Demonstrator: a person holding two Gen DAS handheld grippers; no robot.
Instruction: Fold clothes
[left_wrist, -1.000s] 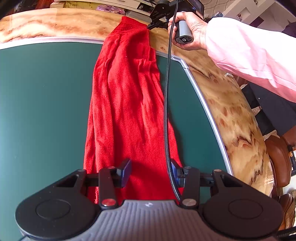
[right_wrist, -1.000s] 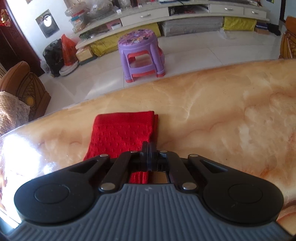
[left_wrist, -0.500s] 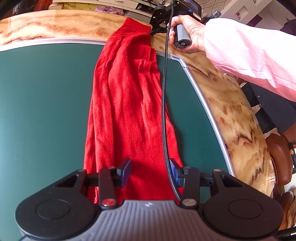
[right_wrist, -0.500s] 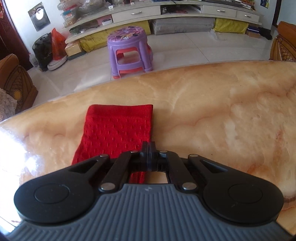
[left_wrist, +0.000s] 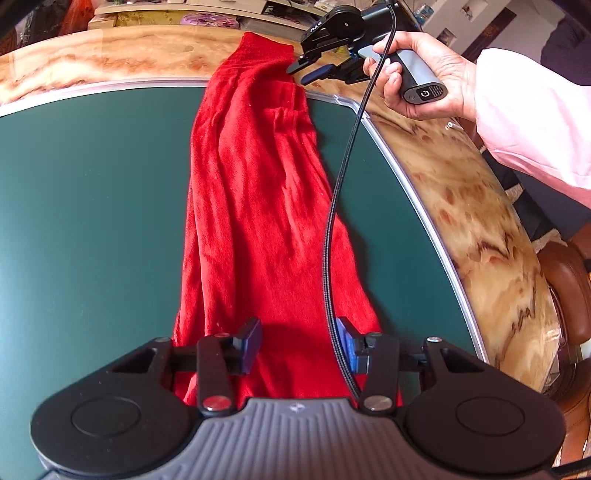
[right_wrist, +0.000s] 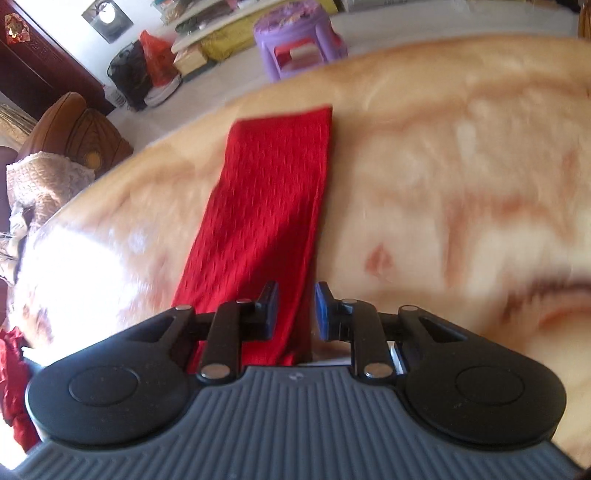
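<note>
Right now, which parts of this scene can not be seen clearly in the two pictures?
- Near end of the long red knitted garment: left wrist view, hidden under the left claw body.
- What kind of garment it is: unclear, it lies bunched lengthwise.
- Marble-patterned table rim: right wrist view, motion blur.
- Red cloth at the left edge: right wrist view, cut off.

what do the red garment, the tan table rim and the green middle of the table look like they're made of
Red garment: looks like a soft knit, matte, with a fine textured weave and limp folds; the fibre cannot be told.
Tan table rim: looks like polished marble or a stone-look laminate, veined brown on cream, glossy with glare.
Green middle: smooth, even, faintly reflective, perhaps glass or a coated panel, edged by a silvery metal-looking strip.
</note>
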